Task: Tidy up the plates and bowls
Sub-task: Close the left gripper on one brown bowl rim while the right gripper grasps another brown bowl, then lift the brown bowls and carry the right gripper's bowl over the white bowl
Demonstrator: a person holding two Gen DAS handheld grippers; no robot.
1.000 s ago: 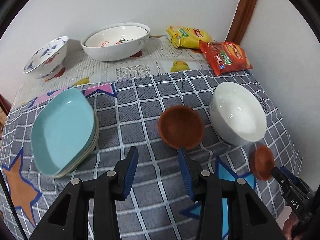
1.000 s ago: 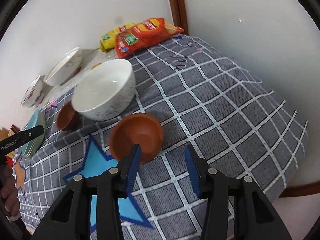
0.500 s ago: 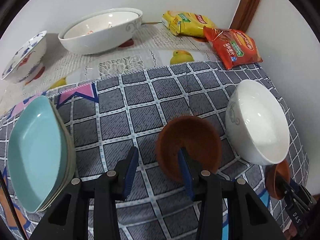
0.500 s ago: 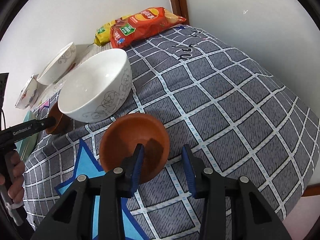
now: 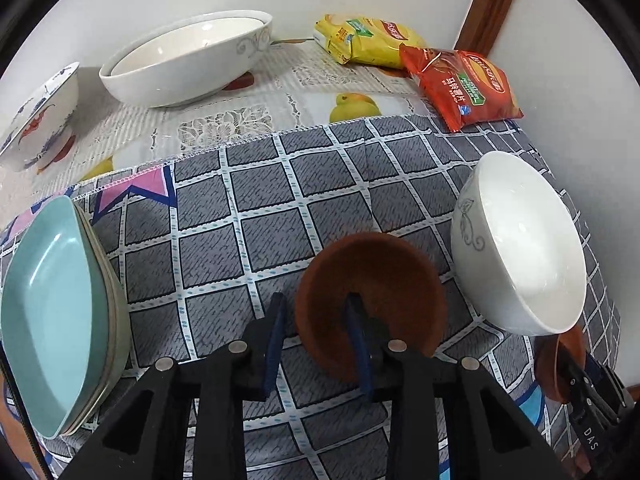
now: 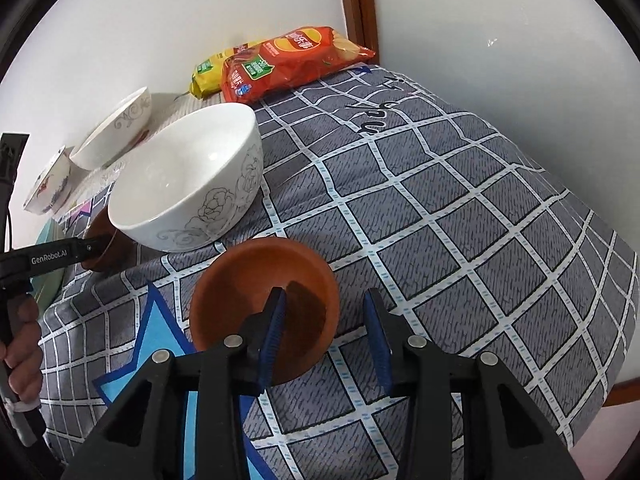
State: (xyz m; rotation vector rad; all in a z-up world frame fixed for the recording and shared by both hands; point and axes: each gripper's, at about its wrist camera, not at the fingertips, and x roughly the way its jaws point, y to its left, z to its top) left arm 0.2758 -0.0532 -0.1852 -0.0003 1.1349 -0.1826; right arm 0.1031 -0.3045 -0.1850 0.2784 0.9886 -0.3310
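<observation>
Two small brown bowls sit on the checked cloth. In the left wrist view my left gripper straddles the near-left rim of one brown bowl: the right finger is inside, the left finger just outside, and the jaws are closing with a thin gap left. In the right wrist view my right gripper stands open over the other brown bowl, left finger inside, right finger clear of the rim. A deep white bowl stands between the two brown ones. A stack of teal plates lies at the left.
A wide white bowl and a blue-and-red patterned bowl stand at the back near the wall. Yellow and red snack bags lie in the back corner. The cloth drops off at the table's right edge.
My left gripper has come forward and down onto its brown bowl, one finger now inside, and its jaws have narrowed. The right gripper has sunk slightly over the other brown bowl.
</observation>
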